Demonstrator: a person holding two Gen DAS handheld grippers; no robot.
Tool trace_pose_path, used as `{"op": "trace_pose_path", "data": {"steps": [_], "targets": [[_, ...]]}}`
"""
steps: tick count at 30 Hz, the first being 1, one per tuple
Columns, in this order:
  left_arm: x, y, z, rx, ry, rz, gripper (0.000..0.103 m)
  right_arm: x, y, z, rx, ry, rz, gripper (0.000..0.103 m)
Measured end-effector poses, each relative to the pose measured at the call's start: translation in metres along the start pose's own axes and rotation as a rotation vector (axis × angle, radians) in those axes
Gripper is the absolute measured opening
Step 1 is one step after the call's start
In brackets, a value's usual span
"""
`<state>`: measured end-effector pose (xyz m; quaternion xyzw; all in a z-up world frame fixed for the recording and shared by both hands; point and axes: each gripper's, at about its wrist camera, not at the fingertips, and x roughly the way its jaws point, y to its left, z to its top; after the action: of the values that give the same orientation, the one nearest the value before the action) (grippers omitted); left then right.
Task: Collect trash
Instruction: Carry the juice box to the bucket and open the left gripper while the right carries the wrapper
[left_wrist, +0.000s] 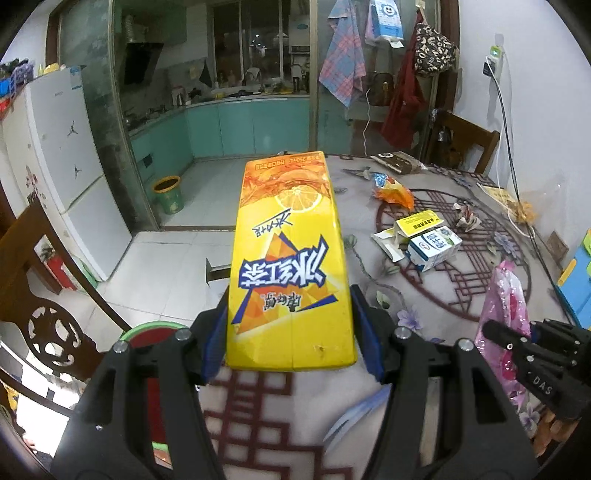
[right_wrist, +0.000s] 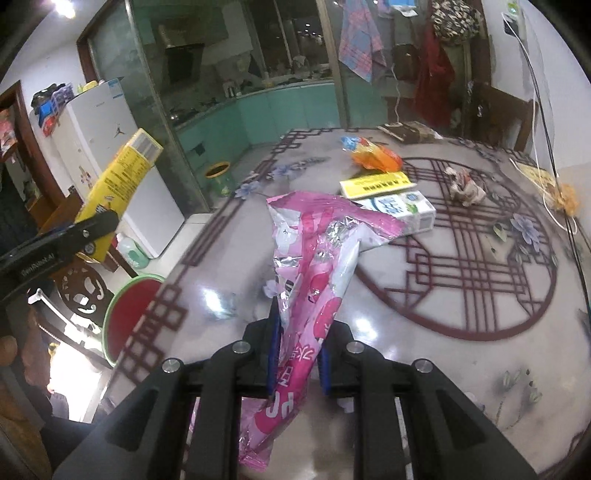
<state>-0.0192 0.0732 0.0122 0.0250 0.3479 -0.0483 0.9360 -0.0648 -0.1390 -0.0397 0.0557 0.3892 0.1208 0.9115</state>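
My left gripper (left_wrist: 290, 325) is shut on a yellow iced-tea carton (left_wrist: 290, 258), held above the table's left edge; the carton also shows in the right wrist view (right_wrist: 118, 184). My right gripper (right_wrist: 297, 343) is shut on a crumpled pink foil wrapper (right_wrist: 314, 266), lifted over the table; the wrapper also shows in the left wrist view (left_wrist: 504, 310). A red bin with a green rim (right_wrist: 125, 317) stands on the floor by the table's left edge, and also shows in the left wrist view (left_wrist: 155, 330).
On the patterned table (right_wrist: 461, 295) lie a white milk carton (right_wrist: 402, 210), a yellow box (right_wrist: 375, 184), an orange wrapper (right_wrist: 373, 153) and a crumpled paper (right_wrist: 463, 184). A carved wooden chair (left_wrist: 44, 314) stands at the left, a fridge (left_wrist: 62, 158) behind it.
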Motion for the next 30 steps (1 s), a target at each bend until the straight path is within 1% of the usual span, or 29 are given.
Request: {"op": "trace_pose_path", "data": {"steps": [9, 18, 30], "targets": [[0.0, 0.017, -0.008, -0.015, 0.019, -0.003, 0.057, 0.0, 0.034, 0.007, -0.04, -0.01, 0.032, 0.017], [0.003, 0.037, -0.019, -0.044, 0.041, 0.023, 0.057, 0.009, 0.057, 0.006, -0.069, 0.004, 0.058, 0.017], [0.003, 0.064, -0.025, -0.084, 0.056, 0.046, 0.057, 0.023, 0.087, 0.007, -0.104, 0.02, 0.095, 0.017]]}}
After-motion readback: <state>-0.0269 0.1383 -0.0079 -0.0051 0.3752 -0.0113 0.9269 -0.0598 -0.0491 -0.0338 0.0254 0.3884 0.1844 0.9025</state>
